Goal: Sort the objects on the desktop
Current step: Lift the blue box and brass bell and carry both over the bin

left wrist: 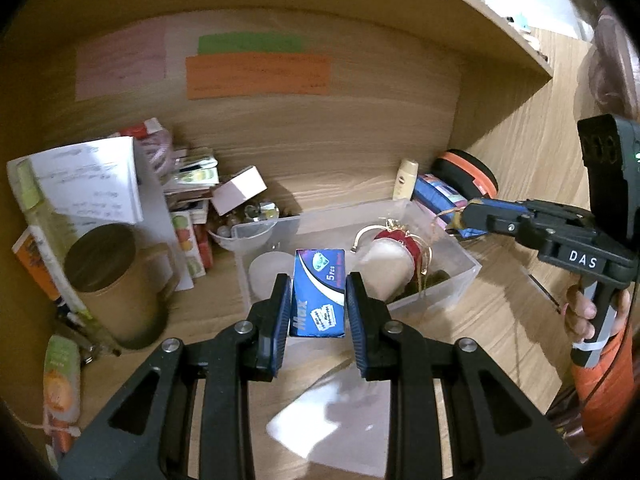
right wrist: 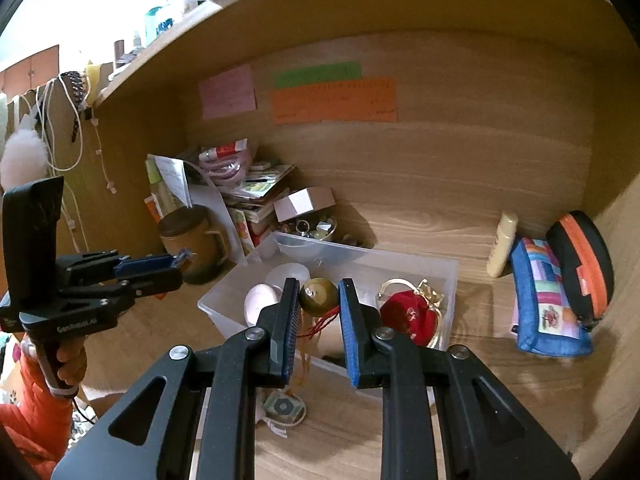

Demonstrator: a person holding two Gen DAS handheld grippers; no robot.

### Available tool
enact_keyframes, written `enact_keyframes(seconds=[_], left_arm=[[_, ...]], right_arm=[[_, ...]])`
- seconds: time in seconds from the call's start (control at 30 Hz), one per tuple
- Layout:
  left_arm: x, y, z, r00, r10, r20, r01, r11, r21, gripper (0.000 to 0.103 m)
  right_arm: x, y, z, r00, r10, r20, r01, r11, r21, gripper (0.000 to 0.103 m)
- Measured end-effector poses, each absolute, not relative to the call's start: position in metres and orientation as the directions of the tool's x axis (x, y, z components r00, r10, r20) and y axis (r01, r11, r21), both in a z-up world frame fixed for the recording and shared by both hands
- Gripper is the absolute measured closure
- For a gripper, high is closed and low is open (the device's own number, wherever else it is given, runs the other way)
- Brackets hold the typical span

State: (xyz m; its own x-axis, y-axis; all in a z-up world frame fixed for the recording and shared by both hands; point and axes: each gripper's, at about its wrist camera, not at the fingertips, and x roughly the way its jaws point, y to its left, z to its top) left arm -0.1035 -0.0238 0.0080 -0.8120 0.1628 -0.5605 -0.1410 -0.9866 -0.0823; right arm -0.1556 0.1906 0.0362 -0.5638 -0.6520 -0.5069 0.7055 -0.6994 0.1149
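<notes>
My left gripper point(left wrist: 319, 280) is shut on a blue razor-blade box point(left wrist: 319, 293) and holds it over the near edge of a clear plastic bin point(left wrist: 452, 280). My right gripper point(right wrist: 319, 285) is shut on an olive-green ball ornament point(right wrist: 319, 295) with red and gold strings hanging from it, above the same bin point(right wrist: 450, 280). In the bin lie a red pouch point(right wrist: 408, 318) with gold cord and white round items point(right wrist: 262, 300). From the left wrist view the right gripper point(left wrist: 460, 218) shows at the right, over the bin's far corner.
A brown mug point(left wrist: 114, 284) with a dark lid, stacked papers and booklets point(left wrist: 80, 188), and a bowl of trinkets point(right wrist: 314, 232) stand at the back left. A cream bottle point(right wrist: 502, 246), a blue patchwork pouch point(right wrist: 546, 304) and an orange-black case point(right wrist: 582, 264) stand at the right. Sticky notes point(right wrist: 334, 100) hang on the back wall.
</notes>
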Motion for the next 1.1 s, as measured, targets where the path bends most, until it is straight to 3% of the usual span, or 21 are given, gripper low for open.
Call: enact_keyframes(seconds=[1.1], left_arm=[[-0.191, 0.028, -0.050, -0.666, 0.227, -0.710, -0.241, -0.967, -0.083, 0.076]], right_arm=[[-0.224, 0.188, -0.035, -0.507, -0.560, -0.656, 0.653, -0.746, 0.132, 0.085]])
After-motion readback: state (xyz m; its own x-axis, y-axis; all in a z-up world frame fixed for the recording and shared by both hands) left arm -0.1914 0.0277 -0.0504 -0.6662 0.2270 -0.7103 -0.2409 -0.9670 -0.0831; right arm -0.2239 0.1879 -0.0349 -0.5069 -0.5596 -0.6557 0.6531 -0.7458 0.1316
